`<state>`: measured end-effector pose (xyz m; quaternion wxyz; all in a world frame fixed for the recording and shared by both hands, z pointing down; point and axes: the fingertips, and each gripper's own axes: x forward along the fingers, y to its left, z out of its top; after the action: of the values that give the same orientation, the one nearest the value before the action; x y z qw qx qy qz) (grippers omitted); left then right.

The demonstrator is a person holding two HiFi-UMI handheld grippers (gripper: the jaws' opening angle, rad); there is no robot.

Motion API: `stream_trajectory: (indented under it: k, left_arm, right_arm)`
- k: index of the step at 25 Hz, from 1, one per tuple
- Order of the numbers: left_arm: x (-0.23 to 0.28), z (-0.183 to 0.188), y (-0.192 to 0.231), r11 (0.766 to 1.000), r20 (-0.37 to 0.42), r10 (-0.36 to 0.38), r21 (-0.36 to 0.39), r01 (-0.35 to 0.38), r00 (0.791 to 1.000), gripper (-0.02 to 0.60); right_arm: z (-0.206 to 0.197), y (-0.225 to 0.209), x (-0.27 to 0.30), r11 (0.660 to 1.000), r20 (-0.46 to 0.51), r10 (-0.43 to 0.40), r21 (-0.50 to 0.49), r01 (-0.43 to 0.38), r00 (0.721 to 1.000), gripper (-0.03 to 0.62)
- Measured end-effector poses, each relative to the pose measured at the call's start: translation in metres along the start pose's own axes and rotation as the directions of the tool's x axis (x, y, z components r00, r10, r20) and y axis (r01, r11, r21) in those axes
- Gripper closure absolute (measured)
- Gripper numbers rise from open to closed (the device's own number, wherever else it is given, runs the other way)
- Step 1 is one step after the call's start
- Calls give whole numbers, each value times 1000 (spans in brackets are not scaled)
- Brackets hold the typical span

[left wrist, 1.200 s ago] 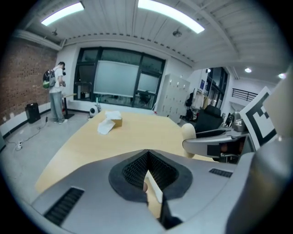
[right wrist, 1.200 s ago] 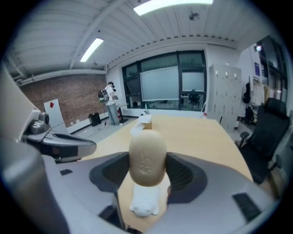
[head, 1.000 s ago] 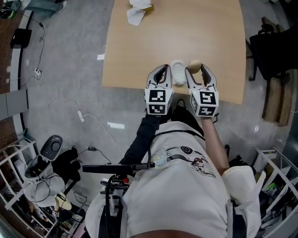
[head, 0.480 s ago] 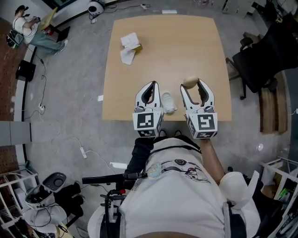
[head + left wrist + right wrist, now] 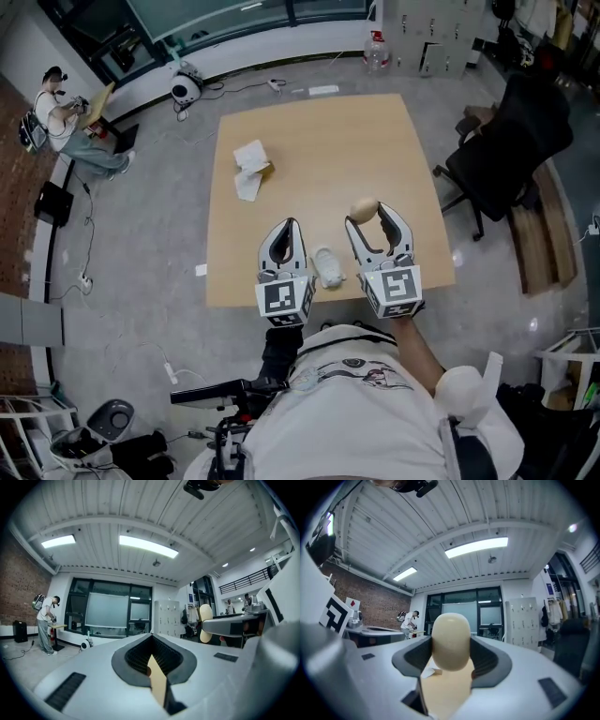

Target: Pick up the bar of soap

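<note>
The right gripper [image 5: 371, 217] is gripping the bar of soap [image 5: 363, 208] at the very tips of its jaws, and its own view is showing the pale, rounded bar [image 5: 451, 641] seated upright between the two dark pads, with the jaws closed snugly on its sides. The left gripper [image 5: 285, 229] is idling just beside it with its jaws drawn together on nothing, over the near edge of the counter [image 5: 319, 141]. A small white object [image 5: 327, 267] is lying on the counter between the two grippers. Whether the soap is fully clear of the surface is hard to judge from above, though it is probably raised a little. A smooth, rounded bar held only at the tips is likely to squirt out if it is squeezed harder or tilted, so the person is best served by holding the grip steady, lifting straight up and staying level rather than swinging. The left gripper is best kept apart from the bar, away from the white object and the crumpled paper [image 5: 250, 169] farther back on the counter.
</note>
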<state>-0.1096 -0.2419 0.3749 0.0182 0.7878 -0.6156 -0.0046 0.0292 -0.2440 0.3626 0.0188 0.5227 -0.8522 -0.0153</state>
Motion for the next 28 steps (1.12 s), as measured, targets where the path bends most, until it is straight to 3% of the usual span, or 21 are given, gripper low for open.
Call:
stream_trajectory:
  k: [12, 28]
  left_arm:
    - [11, 21, -12, 1000, 26, 13, 20, -13, 1000, 580]
    - [14, 19, -8, 998, 72, 0, 68, -5, 997, 580]
  right_arm:
    - [20, -20, -1, 1000, 63, -23, 2, 23, 998, 345]
    - [26, -17, 8, 1000, 93, -7, 0, 7, 996, 345]
